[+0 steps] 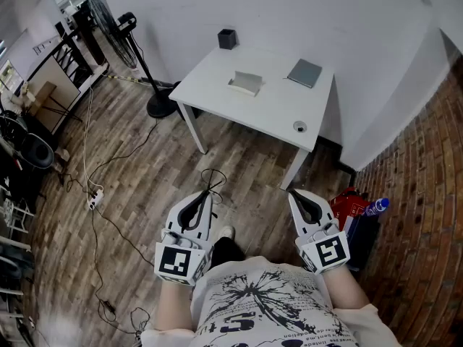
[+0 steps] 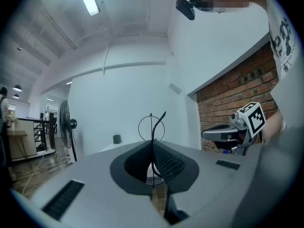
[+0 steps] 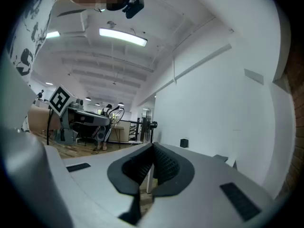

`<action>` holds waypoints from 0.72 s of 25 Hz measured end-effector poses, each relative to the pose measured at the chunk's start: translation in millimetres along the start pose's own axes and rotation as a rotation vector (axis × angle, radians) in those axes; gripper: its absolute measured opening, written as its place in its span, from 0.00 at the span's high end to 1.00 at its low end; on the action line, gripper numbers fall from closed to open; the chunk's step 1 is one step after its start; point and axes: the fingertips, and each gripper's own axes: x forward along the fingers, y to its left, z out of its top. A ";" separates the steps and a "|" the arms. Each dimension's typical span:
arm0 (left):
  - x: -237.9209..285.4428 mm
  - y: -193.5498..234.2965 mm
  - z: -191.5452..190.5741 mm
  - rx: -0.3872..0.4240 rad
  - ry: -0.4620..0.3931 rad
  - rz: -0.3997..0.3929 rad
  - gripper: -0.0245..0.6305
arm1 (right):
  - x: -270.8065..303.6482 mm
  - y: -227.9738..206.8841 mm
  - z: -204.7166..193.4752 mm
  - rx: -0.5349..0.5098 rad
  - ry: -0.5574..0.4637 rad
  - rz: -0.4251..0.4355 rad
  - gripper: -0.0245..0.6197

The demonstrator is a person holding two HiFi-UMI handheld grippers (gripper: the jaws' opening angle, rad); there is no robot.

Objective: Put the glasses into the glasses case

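Head view has the person standing well back from the white table (image 1: pixel 253 114), both grippers low in front of the body and pointing roughly level toward it. The left gripper (image 1: pixel 210 196) has its jaws pinched together on the glasses (image 1: pixel 212 181), a thin wire pair sticking out past the tips. In the left gripper view you can see a round rim and one curved arm poking up right at the pinch line. My guess is it grabs them by the frame so the pads are off the lenses. The right gripper (image 1: pixel 296 196) is closed too, with nothing in it, probably free to deal with the case.

On the table there's a pale boxy thing (image 1: pixel 245 83) and a flat grey thing (image 1: pixel 304 72), both well apart from the glasses. One of them is the case I'd think, can't tell which from here. So the glasses aren't in yet, and they need carrying over first.
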 end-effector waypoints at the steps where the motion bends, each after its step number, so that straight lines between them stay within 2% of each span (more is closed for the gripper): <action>1: 0.5 -0.9 -0.3 -0.001 0.000 -0.002 0.93 | 0.1 -0.7 -0.2 0.001 0.002 -0.001 0.94; 11: 2.5 -1.5 -2.5 0.001 -0.001 -0.015 0.93 | 7.3 -2.8 -3.3 0.028 0.003 -0.003 0.94; 18: 3.6 18.1 -13.0 -0.019 0.011 0.003 0.93 | 25.5 2.2 -11.3 0.072 0.020 0.002 0.94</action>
